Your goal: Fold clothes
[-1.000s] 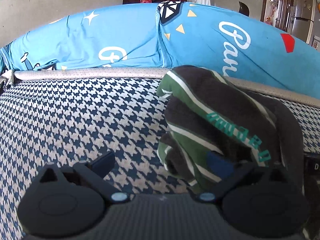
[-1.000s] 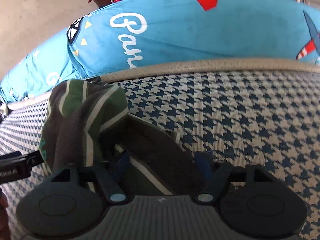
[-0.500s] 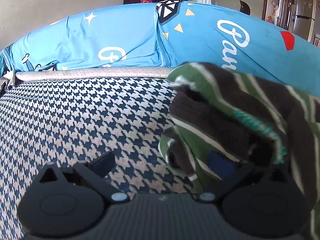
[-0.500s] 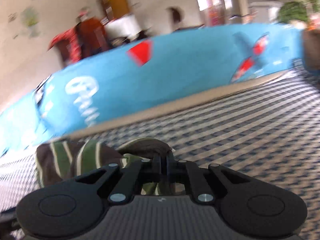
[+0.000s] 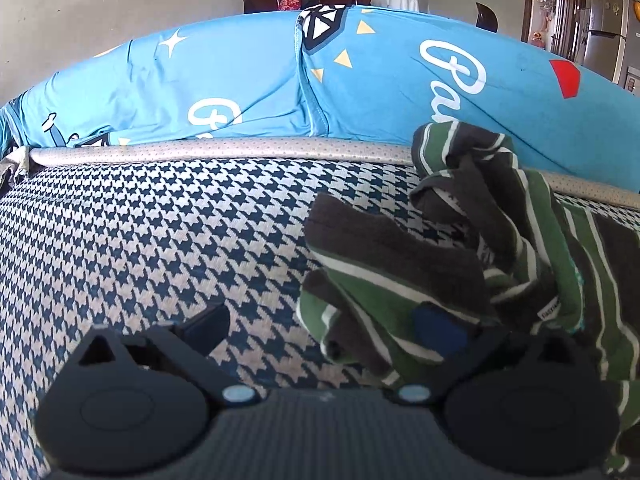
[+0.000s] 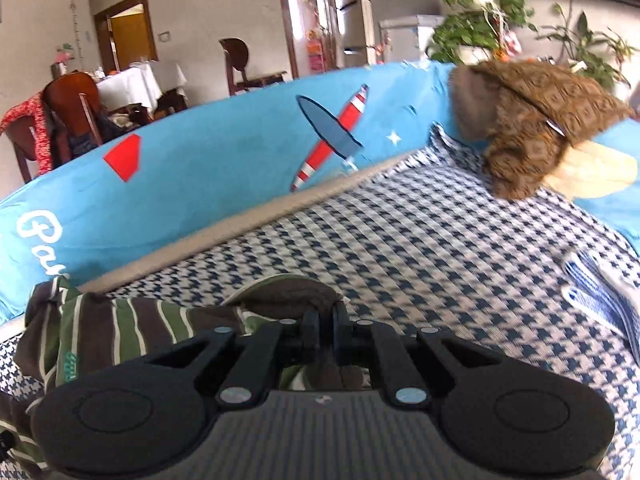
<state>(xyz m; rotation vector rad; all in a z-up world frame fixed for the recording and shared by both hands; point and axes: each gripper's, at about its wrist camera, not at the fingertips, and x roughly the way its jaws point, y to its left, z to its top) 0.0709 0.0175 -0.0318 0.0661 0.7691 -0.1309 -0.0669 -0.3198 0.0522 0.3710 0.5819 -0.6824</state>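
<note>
A green, brown and white striped garment (image 5: 472,264) lies crumpled on the houndstooth sofa seat (image 5: 160,240), at the right of the left wrist view. My left gripper (image 5: 324,320) is open; its right finger is under the cloth's edge, the left finger over bare seat. In the right wrist view the same striped garment (image 6: 120,328) stretches to the lower left. My right gripper (image 6: 325,320) is shut on a fold of it, lifting it a little off the houndstooth seat (image 6: 440,248).
A blue printed cover (image 5: 240,80) drapes the sofa back (image 6: 200,184). A brown plush cushion (image 6: 532,128) leans in the right corner. A blue and white striped cloth (image 6: 600,292) lies at the seat's right edge. Chairs and potted plants stand beyond the sofa.
My right gripper has shut on the garment and swung right, pulling the cloth with it. The bundle has spread out and shifted right of my left gripper, which stayed open and still.
</note>
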